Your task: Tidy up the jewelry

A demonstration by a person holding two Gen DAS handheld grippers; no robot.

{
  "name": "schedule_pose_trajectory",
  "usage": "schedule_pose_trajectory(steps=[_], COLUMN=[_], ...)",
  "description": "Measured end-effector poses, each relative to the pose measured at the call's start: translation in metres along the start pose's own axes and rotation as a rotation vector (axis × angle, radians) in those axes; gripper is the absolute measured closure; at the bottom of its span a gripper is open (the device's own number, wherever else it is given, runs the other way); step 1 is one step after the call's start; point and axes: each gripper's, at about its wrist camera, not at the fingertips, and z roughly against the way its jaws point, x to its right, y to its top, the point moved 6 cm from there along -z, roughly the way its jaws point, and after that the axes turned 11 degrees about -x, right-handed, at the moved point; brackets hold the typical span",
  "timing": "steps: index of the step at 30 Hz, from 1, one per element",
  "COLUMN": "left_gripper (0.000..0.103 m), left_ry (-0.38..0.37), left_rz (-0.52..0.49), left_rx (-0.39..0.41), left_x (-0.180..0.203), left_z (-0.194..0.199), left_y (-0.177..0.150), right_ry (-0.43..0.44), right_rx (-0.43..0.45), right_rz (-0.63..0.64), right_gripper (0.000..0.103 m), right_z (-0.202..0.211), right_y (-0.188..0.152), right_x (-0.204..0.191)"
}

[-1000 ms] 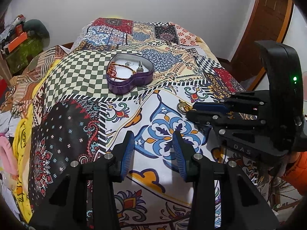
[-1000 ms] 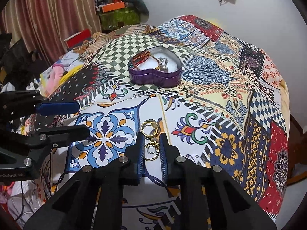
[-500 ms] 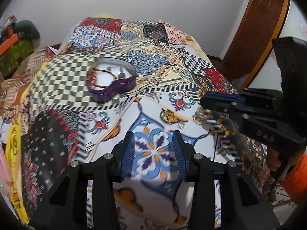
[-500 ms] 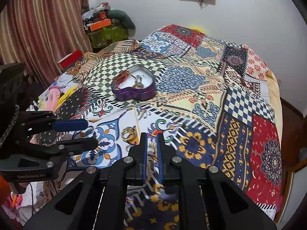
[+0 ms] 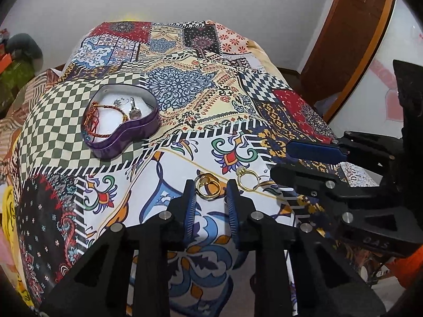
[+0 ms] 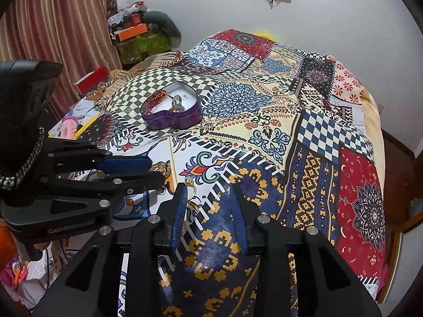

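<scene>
A purple heart-shaped tin [image 5: 124,129] sits on the patterned bedspread, holding a red cord bracelet [image 5: 92,116] and silver pieces; it also shows in the right wrist view [image 6: 171,117]. Two gold rings lie on the cloth: one pair [image 5: 207,188] sits right between my left gripper's [image 5: 210,192] open fingertips, another gold ring [image 5: 247,178] lies just to its right. My right gripper [image 6: 210,198] is open and empty, with that gold ring [image 6: 189,183] by its left fingertip. The other rings [image 6: 161,169] show behind the left gripper's fingers.
The bedspread [image 6: 304,137] covers the whole bed. Clutter and boxes [image 6: 137,37] stand by the curtain at the far left. A wooden door [image 5: 351,37] is at the right. The bed's edge drops off near both grippers.
My right gripper has opened and let its gold ring down on the cloth. My left gripper has moved right and forward until its open fingers flank the other gold rings.
</scene>
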Motion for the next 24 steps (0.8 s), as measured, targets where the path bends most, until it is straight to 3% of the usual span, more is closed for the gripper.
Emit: schedule_pose_trajectory(steps=[2, 15, 24], left_gripper=[0.086, 0.086, 0.086], left_ry=[0.016, 0.045, 0.063], left_rz=[-0.009, -0.005, 0.021], left_rx=[0.0, 0.083, 0.079], left_x=[0.001, -0.005, -0.02], left_z=[-0.002, 0.023, 0.03], left_y=[0.0, -0.002, -0.016], right_ry=[0.004, 0.022, 0.002], right_rx=[0.0, -0.004, -0.023], right_rz=[0.0, 0.005, 0.074], right_gripper=[0.073, 0.073, 0.073], right_z=[-0.001, -0.003, -0.017], right_y=[0.0, -0.001, 0.007], right_x=[0.0, -0.002, -0.02])
